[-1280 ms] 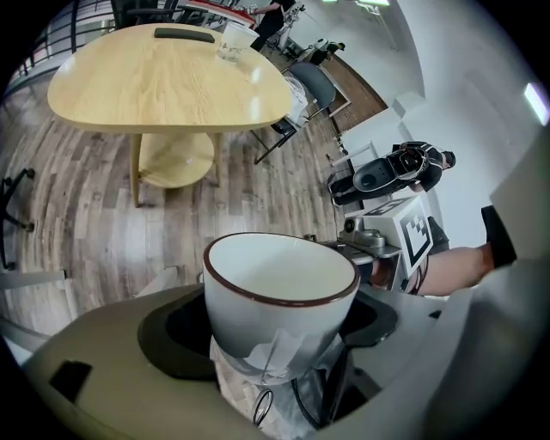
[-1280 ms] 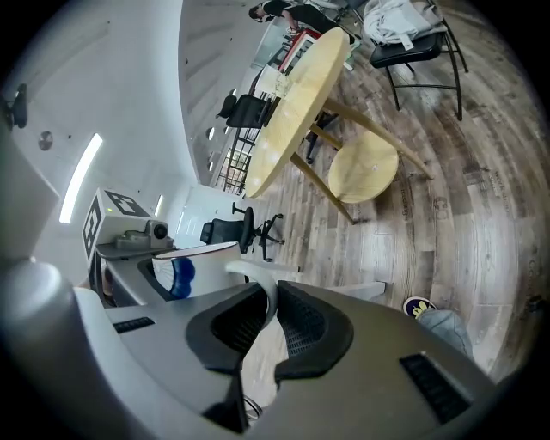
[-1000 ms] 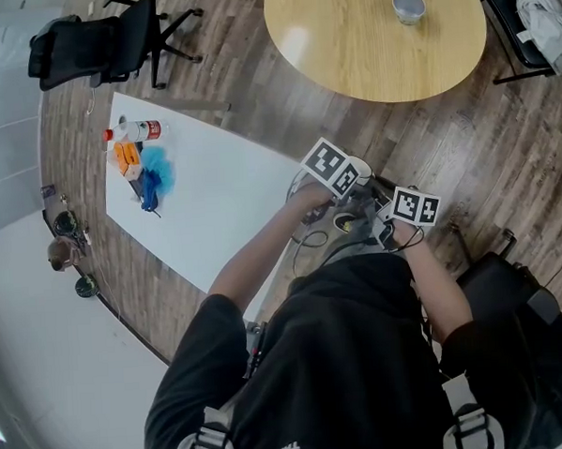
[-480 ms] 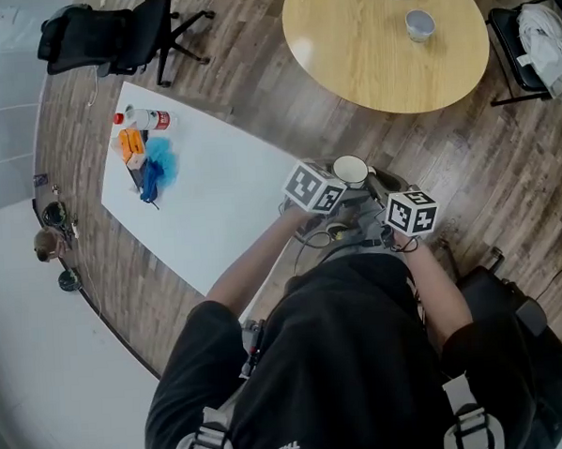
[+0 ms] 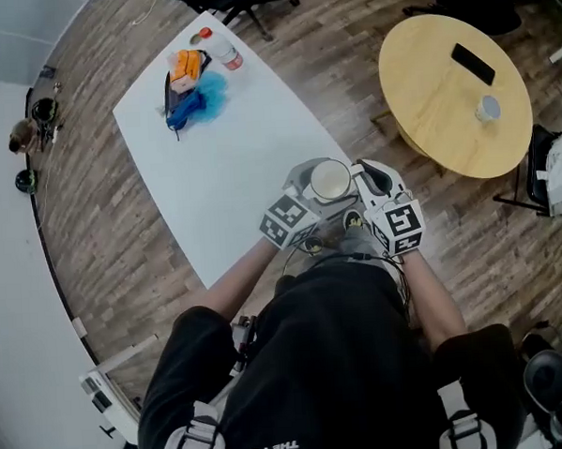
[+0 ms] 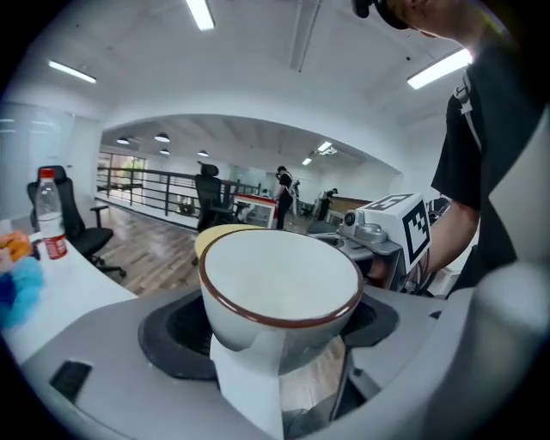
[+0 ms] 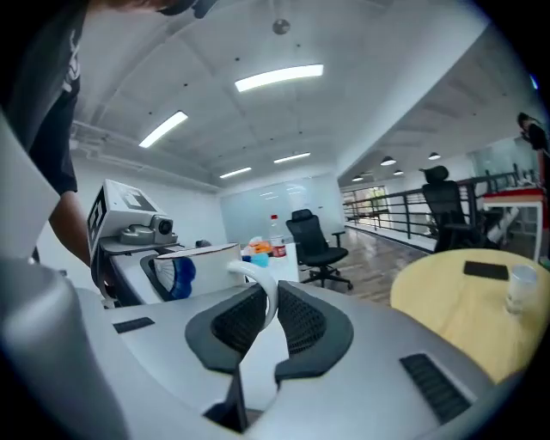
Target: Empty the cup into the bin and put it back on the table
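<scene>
Jaws: left gripper [image 5: 309, 184] clamped round cup [image 5: 330, 181], right gripper [image 5: 368, 181] pinching its handle [image 7: 258, 288] | step: cup apparently empty, return pending | next: lower upright onto white table [image 5: 231, 165], release.

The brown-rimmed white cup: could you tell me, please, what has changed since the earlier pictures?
The brown-rimmed white cup has risen and been tipped back upright, carried by both grippers. Still gripped: left gripper round its body, right gripper on its handle.

Glossy ceramic cup [image 5: 331, 181], wood-plank floor [image 5: 347, 46]
</scene>
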Demonstrator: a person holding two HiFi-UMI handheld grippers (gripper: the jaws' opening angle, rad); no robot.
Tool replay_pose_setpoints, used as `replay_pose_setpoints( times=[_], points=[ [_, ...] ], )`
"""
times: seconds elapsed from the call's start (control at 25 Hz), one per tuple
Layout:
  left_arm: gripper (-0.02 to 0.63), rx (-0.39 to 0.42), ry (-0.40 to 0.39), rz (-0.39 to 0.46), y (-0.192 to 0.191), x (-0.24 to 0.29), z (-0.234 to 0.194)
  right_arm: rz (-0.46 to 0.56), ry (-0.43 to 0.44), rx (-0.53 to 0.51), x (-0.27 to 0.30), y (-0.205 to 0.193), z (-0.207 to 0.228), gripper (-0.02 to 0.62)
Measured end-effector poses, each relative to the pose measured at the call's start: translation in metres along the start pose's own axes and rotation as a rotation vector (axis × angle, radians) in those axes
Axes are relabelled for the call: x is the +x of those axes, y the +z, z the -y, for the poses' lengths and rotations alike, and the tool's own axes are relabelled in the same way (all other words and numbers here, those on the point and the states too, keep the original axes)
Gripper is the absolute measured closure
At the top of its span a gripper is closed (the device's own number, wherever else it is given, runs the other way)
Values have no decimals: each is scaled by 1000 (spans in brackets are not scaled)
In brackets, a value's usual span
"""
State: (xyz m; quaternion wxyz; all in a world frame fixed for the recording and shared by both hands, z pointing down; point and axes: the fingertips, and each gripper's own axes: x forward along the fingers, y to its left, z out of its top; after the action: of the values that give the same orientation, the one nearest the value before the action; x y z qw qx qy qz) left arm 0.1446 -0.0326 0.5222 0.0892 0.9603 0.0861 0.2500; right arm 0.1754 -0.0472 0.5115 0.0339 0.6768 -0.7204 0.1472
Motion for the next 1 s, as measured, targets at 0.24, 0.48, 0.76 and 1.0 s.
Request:
replay_pose_setpoints(
  times=[0.24,0.48,0.76,1.0],
  points=[
    [202,-108,281,109,-48,-109,-39,-67,296,-162,69,4,-117,547],
    [201,-181,451,170,-95,-200,-55,-110,472,-246,110,-4,-219,547],
    [202,-186,513,165,-124,-231,-69,-150,527,-269,134,-22,-256,546],
    [201,-120,487,66,-162,-216,-88,-248,518,-305,154,-64,-252,546]
  ],
)
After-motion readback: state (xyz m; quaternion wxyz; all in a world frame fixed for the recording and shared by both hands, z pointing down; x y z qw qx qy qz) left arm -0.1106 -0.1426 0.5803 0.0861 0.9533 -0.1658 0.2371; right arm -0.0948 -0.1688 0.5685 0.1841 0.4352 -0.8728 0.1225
